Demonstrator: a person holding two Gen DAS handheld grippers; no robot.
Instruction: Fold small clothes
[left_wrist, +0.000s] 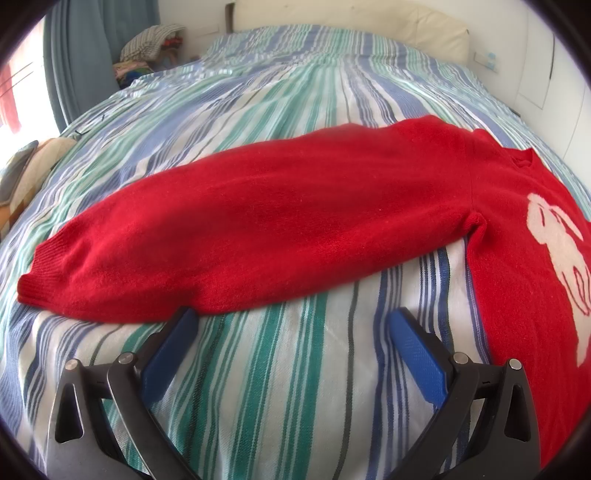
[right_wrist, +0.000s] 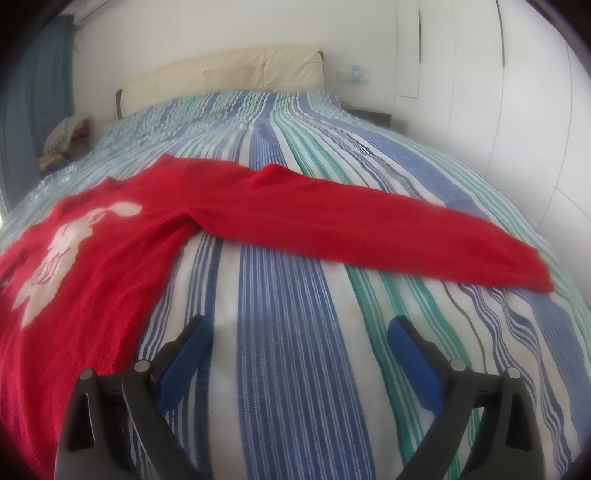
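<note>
Sweater (left_wrist: 332, 206) lies flat on the striped bedspread (left_wrist: 277, 369), sleeves running crosswise to both claws, the left gripper (left_wrist: 291, 321) spread and nearly touching its sleeve's near edge, the right gripper (right_wrist: 299, 328) likewise spread but farther from its sleeve (right_wrist: 369, 229).

Home bedroom: striped bed (right_wrist: 295, 229), headboard (right_wrist: 229, 72).
</note>
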